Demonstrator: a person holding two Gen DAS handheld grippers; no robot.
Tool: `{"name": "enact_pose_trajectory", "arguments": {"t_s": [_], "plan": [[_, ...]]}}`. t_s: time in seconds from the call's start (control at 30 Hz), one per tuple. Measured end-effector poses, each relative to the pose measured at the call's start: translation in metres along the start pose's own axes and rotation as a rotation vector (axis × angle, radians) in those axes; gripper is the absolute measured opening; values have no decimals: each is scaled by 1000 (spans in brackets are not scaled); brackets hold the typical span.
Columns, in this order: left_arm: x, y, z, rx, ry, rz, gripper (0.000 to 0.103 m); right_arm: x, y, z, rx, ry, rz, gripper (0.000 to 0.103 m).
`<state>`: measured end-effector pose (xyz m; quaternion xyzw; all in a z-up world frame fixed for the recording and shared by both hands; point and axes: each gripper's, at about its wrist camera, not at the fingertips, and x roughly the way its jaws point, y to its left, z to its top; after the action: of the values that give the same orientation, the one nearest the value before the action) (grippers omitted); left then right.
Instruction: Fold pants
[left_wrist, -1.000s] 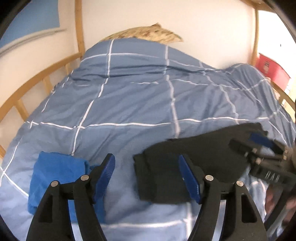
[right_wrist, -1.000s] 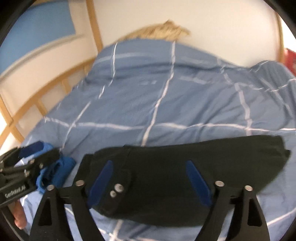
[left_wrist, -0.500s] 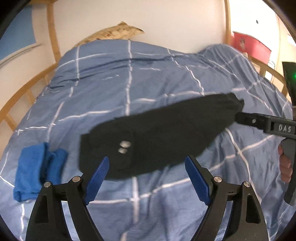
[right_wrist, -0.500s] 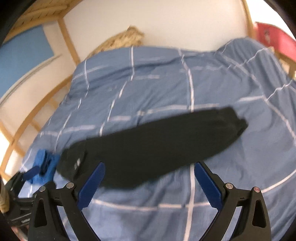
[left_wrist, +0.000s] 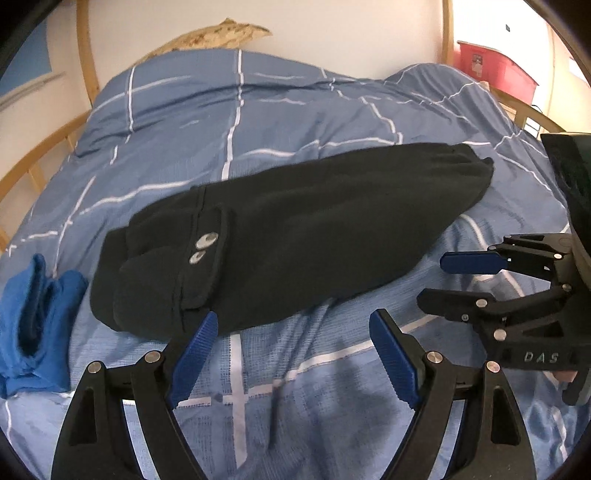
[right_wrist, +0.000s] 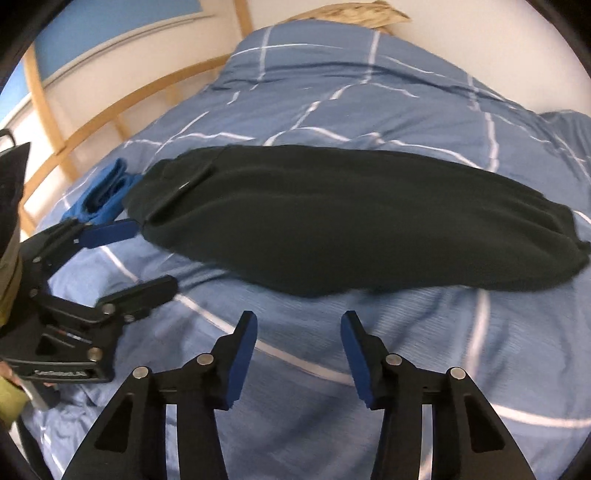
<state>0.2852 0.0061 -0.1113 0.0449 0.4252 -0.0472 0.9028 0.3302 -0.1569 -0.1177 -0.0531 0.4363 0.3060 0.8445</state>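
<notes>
The black pants lie lengthwise folded on the blue checked duvet, waist with two metal snaps to the left. My left gripper hangs open just in front of the waist end, with only duvet between its fingers. In the right wrist view the pants stretch across the bed. My right gripper hovers before their near edge, jaws closing with nothing between them. Each gripper shows in the other's view: the right gripper at the right, the left gripper near the waist.
A folded blue garment lies left of the pants, also seen as the blue garment beyond the waist. Wooden bed rails curve along the left. A red box stands past the bed's right side.
Both grippers have sunk toward the duvet and now sit just in front of the pants. The right jaws have narrowed from wide open. The pants lie as before.
</notes>
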Motion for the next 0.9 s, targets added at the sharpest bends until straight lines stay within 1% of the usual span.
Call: {"name": "enact_pose_trajectory", "arguments": {"t_s": [0.17,0.4,0.57,0.6,0.7,0.83,0.9], "plan": [[15,12,6,-19,18,13,84,19,3,7,-26,23,7,48],[29,22,22,-33,28,39,83,30,-6,10,11,43,44,48],[36,35,35,-98,36,32,83,28,-6,17,-2,5,42,49],[38,38,38,-110,36,37,84,27,-5,18,-9,-2,43,50],[44,47,47,-130,27,86,84,27,-2,21,-34,-14,40,54],[49,56,52,-167,38,77,84,28,7,21,-103,-25,20,60],[49,56,51,-162,39,81,84,34,10,20,-132,-8,10,62]]}}
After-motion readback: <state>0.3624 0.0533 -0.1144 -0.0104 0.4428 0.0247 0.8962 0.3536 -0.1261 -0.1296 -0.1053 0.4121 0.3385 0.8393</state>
